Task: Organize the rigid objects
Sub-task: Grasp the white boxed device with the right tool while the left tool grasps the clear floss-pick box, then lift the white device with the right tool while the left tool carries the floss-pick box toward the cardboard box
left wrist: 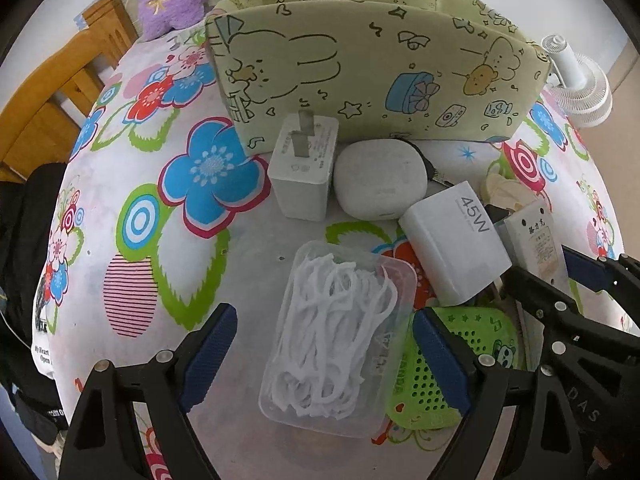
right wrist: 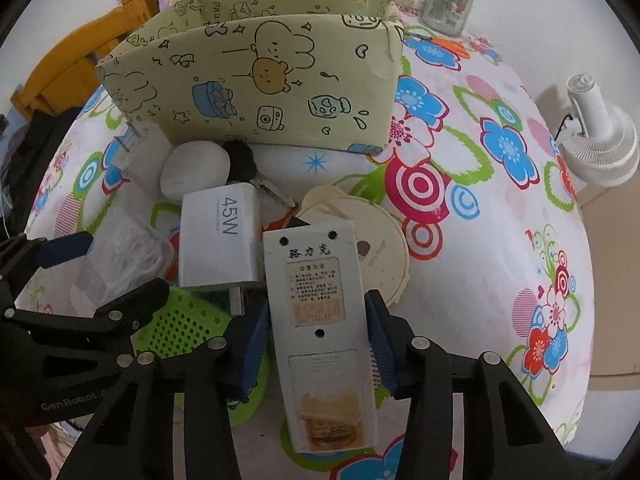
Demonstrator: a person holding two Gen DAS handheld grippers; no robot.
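A green patterned storage box [right wrist: 256, 92] stands at the back of my flowered table [right wrist: 500, 240], the clutter lying just before it. My right gripper [right wrist: 318, 344] has its blue pads pressed on the long sides of a white remote-like unit [right wrist: 316, 320]: stiff plastic, probably light (smooth, so it may slip). My left gripper [left wrist: 320, 356] gapes wide around a clear floss-pick box [left wrist: 336, 336], untouched; thin-walled, best taken across its short sides.
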